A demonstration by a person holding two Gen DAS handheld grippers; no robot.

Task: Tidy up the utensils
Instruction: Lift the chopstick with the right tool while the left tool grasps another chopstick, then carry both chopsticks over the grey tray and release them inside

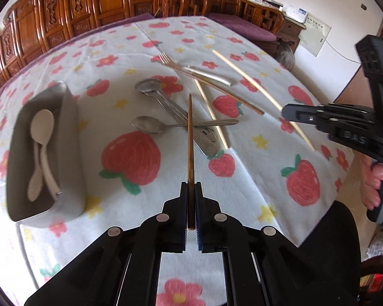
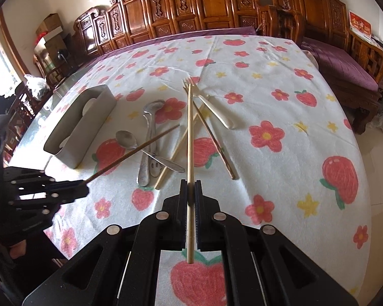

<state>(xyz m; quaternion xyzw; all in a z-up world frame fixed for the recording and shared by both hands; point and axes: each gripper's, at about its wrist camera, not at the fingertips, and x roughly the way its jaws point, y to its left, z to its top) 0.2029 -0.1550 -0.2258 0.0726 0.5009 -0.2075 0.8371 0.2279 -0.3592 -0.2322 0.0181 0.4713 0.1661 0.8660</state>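
My left gripper (image 1: 190,187) is shut on a dark brown chopstick (image 1: 190,137), held above the cloth and pointing away; the same left gripper (image 2: 85,187) and brown chopstick (image 2: 132,151) show at the left of the right wrist view. My right gripper (image 2: 190,186) is shut on a pale bamboo chopstick (image 2: 190,137); in the left wrist view this right gripper (image 1: 284,113) holds that pale chopstick (image 1: 258,86) at the right. Metal spoons (image 1: 150,125), a fork (image 1: 194,71) and more chopsticks (image 1: 212,113) lie mid-table. A grey box (image 1: 71,132) at the left holds white spoons (image 1: 42,127).
A strawberry-and-flower cloth (image 2: 280,102) covers the table. Carved wooden chairs (image 2: 217,7) line the far side, and a purple-cushioned bench (image 2: 342,68) stands at the right. A person's hand (image 1: 378,178) grips the right tool past the table's right edge.
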